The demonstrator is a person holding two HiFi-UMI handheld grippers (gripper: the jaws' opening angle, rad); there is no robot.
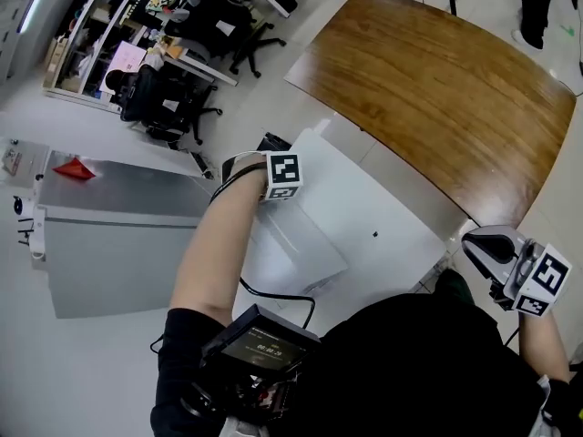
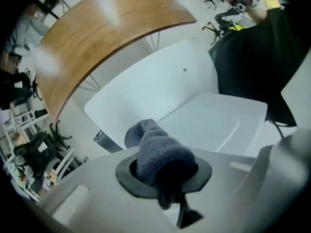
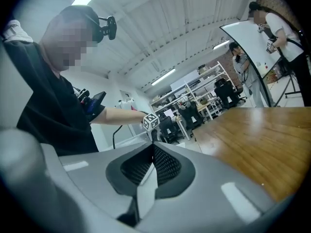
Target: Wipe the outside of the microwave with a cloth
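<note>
The white microwave stands below me, beside a wooden table. My left gripper reaches out over its far left top edge; the jaws are hidden under the marker cube in the head view. In the left gripper view that gripper is shut on a bunched blue-grey cloth, which hangs just above the microwave's white top. My right gripper is held off to the right of the microwave, away from it. Seen in its own view, the right gripper is shut with nothing between its jaws.
A curved wooden table lies beyond the microwave. A grey cabinet with a red object on it stands to the left. Office chairs and desks fill the far left. People stand beyond the table.
</note>
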